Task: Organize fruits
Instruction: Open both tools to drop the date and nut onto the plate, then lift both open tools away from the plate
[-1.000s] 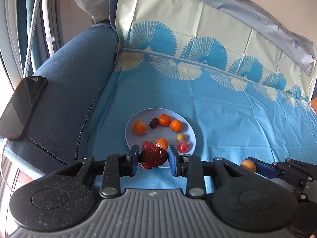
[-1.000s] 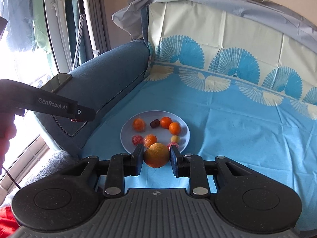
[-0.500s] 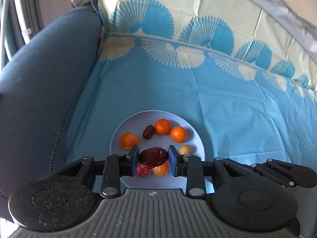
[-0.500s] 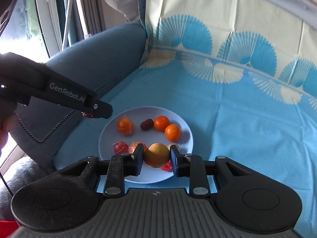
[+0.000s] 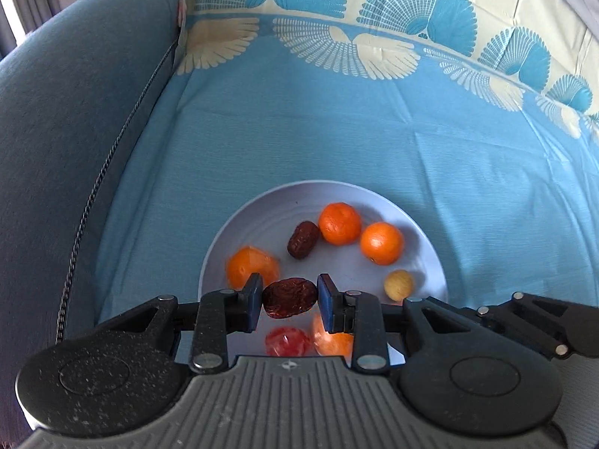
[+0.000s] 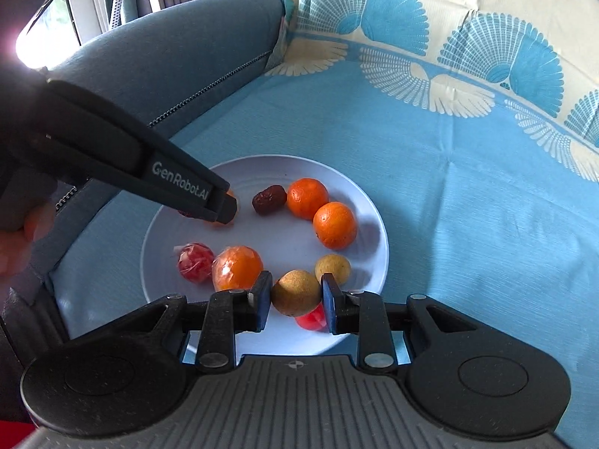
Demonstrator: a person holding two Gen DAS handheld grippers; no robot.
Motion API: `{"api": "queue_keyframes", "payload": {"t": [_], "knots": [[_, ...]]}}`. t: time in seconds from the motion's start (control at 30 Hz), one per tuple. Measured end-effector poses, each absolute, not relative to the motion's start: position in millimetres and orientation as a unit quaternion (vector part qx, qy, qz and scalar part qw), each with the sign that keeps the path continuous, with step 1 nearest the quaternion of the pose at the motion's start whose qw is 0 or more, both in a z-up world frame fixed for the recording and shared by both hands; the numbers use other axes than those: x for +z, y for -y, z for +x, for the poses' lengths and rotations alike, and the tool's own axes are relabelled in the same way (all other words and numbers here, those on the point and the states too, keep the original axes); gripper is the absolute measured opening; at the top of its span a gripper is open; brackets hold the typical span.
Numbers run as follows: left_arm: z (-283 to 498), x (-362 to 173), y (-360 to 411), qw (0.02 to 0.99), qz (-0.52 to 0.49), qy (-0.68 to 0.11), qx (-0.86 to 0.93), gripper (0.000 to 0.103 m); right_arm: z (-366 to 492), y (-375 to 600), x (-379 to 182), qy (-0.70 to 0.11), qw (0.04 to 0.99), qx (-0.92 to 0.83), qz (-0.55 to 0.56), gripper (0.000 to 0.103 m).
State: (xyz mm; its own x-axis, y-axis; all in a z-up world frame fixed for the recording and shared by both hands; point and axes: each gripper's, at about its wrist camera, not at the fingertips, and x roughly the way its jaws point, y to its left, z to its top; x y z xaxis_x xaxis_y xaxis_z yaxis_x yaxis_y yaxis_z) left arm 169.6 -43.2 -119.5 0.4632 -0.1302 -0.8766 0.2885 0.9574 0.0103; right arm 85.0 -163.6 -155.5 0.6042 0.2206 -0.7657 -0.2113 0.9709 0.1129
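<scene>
A pale blue plate (image 5: 262,220) (image 6: 370,232) lies on the blue cloth and holds several fruits: two oranges (image 5: 340,223) (image 6: 334,225), a dark date (image 5: 303,239) (image 6: 268,199), a small yellow fruit (image 5: 399,284) (image 6: 333,268), and wrapped orange (image 6: 237,267) and red (image 6: 195,262) ones. My left gripper (image 5: 289,297) is shut on a dark red date (image 5: 289,297) just above the plate's near left part. My right gripper (image 6: 296,297) is shut on a yellow-brown fruit (image 6: 295,292) above the plate's near edge.
A blue-grey sofa armrest (image 5: 67,119) (image 6: 179,60) rises left of the plate. The cloth's cream and blue fan pattern (image 5: 374,37) covers the backrest behind. The left tool's body (image 6: 142,172) reaches over the plate's left side in the right wrist view.
Both grippers have moved forward and down over the plate, each still holding its fruit. The plate now looks much closer in both views.
</scene>
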Motion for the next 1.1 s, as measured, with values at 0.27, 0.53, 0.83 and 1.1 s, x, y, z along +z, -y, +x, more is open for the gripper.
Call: {"api": "queue_keyframes", "payload": {"t": [0.27, 0.53, 0.83, 1.1], "knots": [[163, -102, 43, 0.862, 0.100, -0.486, -0.104, 0.102, 84, 164, -150, -0.434, 0.892, 0.123, 0.008, 0.082], [114, -69, 28, 0.863, 0.099, -0.487, -0.090, 0.103, 32, 162, -111, -0.430, 0.897, 0.105, 0.011, 0.097], [49, -45, 12, 0.866, 0.081, -0.488, -0.072, 0.103, -21, 160, -76, -0.406, 0.913, 0.048, -0.008, 0.102], [10, -28, 4, 0.878, 0.076, -0.470, -0.058, 0.103, -58, 164, -59, -0.384, 0.923, 0.020, 0.005, 0.102]]}}
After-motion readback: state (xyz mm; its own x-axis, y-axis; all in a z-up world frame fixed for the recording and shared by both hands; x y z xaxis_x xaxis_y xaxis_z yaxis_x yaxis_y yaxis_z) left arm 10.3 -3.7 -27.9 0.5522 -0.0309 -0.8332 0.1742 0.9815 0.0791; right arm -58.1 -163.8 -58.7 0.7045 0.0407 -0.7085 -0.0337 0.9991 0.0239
